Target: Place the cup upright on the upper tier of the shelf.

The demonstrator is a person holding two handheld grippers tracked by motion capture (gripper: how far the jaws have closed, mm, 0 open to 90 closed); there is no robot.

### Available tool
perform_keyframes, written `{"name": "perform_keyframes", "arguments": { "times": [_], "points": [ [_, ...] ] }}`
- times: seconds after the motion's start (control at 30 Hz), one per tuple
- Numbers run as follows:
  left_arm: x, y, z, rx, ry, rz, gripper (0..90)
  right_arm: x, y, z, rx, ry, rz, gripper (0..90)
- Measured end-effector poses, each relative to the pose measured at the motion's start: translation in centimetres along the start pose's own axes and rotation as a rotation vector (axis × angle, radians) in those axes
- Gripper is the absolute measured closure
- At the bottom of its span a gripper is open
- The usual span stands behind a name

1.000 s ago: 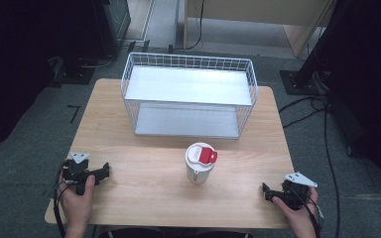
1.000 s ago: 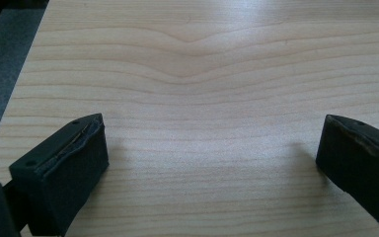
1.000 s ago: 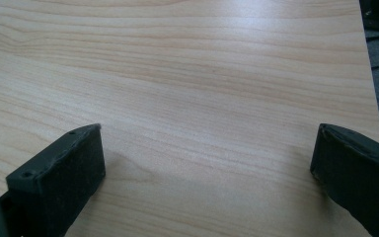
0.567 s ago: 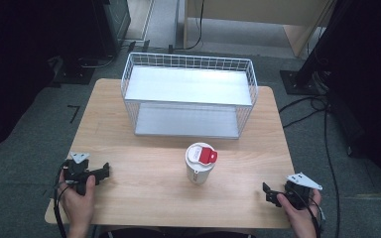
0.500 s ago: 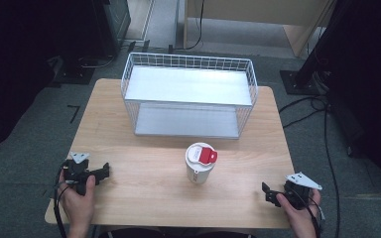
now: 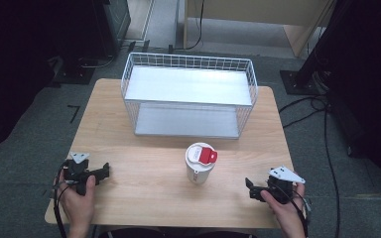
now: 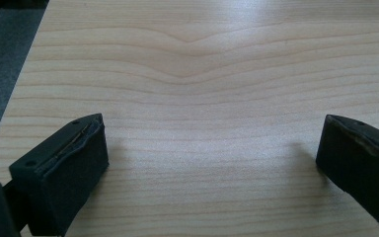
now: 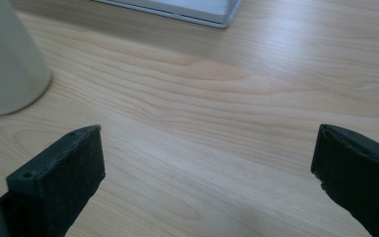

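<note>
A white cup [image 6: 200, 163] with a white lid and red flap stands upright near the middle front of the wooden table [image 6: 144, 148]; its side appears in the right gripper view [image 8: 7, 59] at upper left. Behind it stands a white wire basket [image 6: 188, 94] with a solid base. My left gripper [image 6: 104, 171] rests at the front left, held by a hand, jaws open over bare wood [image 7: 212, 143]. My right gripper [image 6: 249, 187] rests at the front right, open, pointing toward the cup with nothing between its jaws [image 8: 207, 168].
The basket's base corner [image 8: 222, 19] shows at the top of the right gripper view. Dark equipment stands and cables [image 6: 322, 104] lie on the grey floor around the table. Bare wood separates each gripper from the cup.
The right gripper has shifted slightly lower and to the left along the front edge. The left gripper and the cup have stayed put.
</note>
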State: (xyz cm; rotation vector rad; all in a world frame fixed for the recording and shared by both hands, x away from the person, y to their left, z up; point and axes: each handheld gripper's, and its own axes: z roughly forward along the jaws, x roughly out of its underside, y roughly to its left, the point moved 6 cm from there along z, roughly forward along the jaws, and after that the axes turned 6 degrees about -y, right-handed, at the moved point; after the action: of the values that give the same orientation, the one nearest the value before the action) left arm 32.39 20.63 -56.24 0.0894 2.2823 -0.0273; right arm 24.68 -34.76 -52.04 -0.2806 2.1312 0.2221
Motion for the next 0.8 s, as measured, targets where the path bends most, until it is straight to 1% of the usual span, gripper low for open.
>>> {"name": "perform_keyframes", "arguments": {
  "times": [0.03,0.07,0.1,0.13,0.17,0.27,0.4,0.43,0.5,0.57,0.67,0.7,0.8],
  "points": [
    [0.0,0.0,0.0,0.000,0.000,0.000,0.0,-0.2,0.7,0.2,-0.011,-0.004,-0.007,0.0],
    [0.0,0.0,0.0,0.000,0.000,0.000,0.0,-0.2,0.7,0.2,-0.011,-0.004,-0.007,0.0],
    [0.0,0.0,0.0,0.000,0.000,0.000,0.0,-0.5,1.3,0.4,-0.026,-0.008,-0.013,0.0],
    [0.0,0.0,0.0,0.000,0.000,0.000,0.0,-0.5,1.3,0.4,-0.026,-0.008,-0.013,0.0],
    [0.0,0.0,0.0,0.000,0.000,0.000,0.0,-0.8,1.8,0.7,-0.032,-0.011,-0.017,0.0],
    [0.0,0.0,0.0,0.000,0.000,0.000,0.0,-1.1,2.2,0.8,-0.038,-0.019,-0.020,0.0],
    [0.0,0.0,0.0,0.000,0.000,0.000,0.0,-1.7,3.5,1.1,-0.061,-0.027,-0.022,0.0],
    [0.0,0.0,0.0,0.000,0.000,0.000,0.0,-2.0,4.1,1.3,-0.070,-0.033,-0.032,0.0],
    [0.0,0.0,0.0,0.000,0.000,0.000,0.0,-2.0,4.3,1.4,-0.076,-0.033,-0.033,0.0],
    [0.0,0.0,0.0,0.000,-0.002,-0.002,0.0,-2.2,5.1,1.7,-0.089,-0.037,-0.035,0.0],
    [0.0,0.0,0.0,0.000,0.000,0.000,0.0,-2.4,5.6,2.0,-0.096,-0.042,-0.030,0.0],
    [0.0,0.0,0.0,0.000,0.000,0.000,0.0,-2.5,6.2,2.1,-0.109,-0.045,-0.028,0.0],
    [0.0,0.0,0.0,0.000,-0.002,-0.002,0.0,-2.6,6.8,2.3,-0.120,-0.045,-0.032,0.0]
  ]
}}
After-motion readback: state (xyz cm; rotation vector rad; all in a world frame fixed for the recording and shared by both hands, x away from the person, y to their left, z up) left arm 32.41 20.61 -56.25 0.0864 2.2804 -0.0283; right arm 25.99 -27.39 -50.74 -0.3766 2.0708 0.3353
